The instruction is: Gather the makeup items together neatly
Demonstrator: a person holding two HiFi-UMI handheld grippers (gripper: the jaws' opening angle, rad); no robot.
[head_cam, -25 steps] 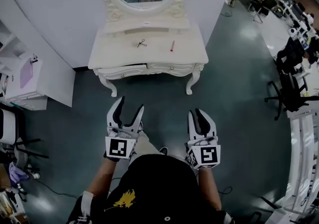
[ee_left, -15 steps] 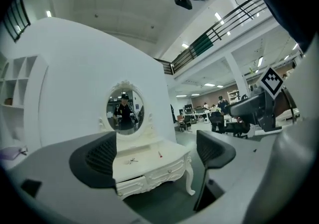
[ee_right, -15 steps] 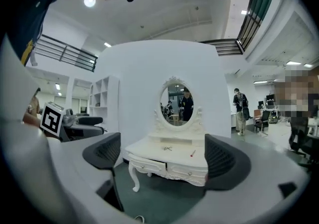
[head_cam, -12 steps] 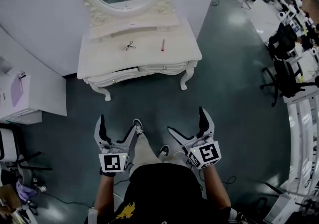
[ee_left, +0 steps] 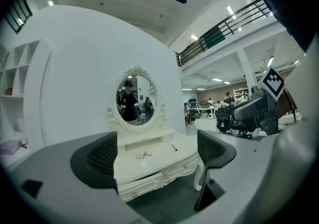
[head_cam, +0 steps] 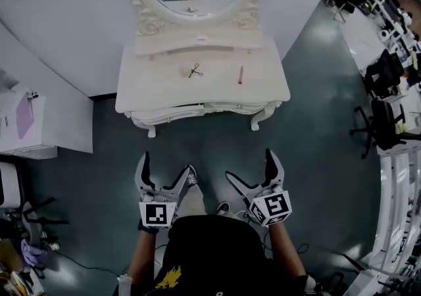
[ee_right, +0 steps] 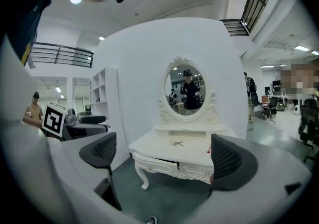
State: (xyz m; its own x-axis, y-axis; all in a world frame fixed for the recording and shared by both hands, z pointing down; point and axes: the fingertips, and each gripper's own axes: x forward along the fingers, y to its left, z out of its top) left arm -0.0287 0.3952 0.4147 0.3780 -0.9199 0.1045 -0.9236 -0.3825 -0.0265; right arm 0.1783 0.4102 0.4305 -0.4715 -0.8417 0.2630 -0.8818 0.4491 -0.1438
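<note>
A white dressing table [head_cam: 263, 91] with an oval mirror stands against the wall, well ahead of me. On its top lie a small scissor-like metal eyelash curler [head_cam: 195, 70] and a slim red makeup pencil [head_cam: 241, 75], apart from each other. My left gripper [head_cam: 168, 166] is held low over the floor, open and empty. My right gripper [head_cam: 248, 164] is beside it, its jaws opening wide with nothing between them. Both gripper views look at the table from a distance: the curler [ee_left: 145, 155] [ee_right: 178, 143] and the pencil [ee_left: 174, 147] [ee_right: 209, 151] show far beyond the pads.
A drawer [head_cam: 168, 114] on the table's left front stands slightly ajar. A white cabinet [head_cam: 33, 123] is at the left wall. Black office chairs [head_cam: 388, 117] and desks line the right side. Dark green floor lies between me and the table.
Both grippers' jaws have spread from narrow to wide. The grippers have dropped slightly lower in the head view, and the view of the table has swung about.
</note>
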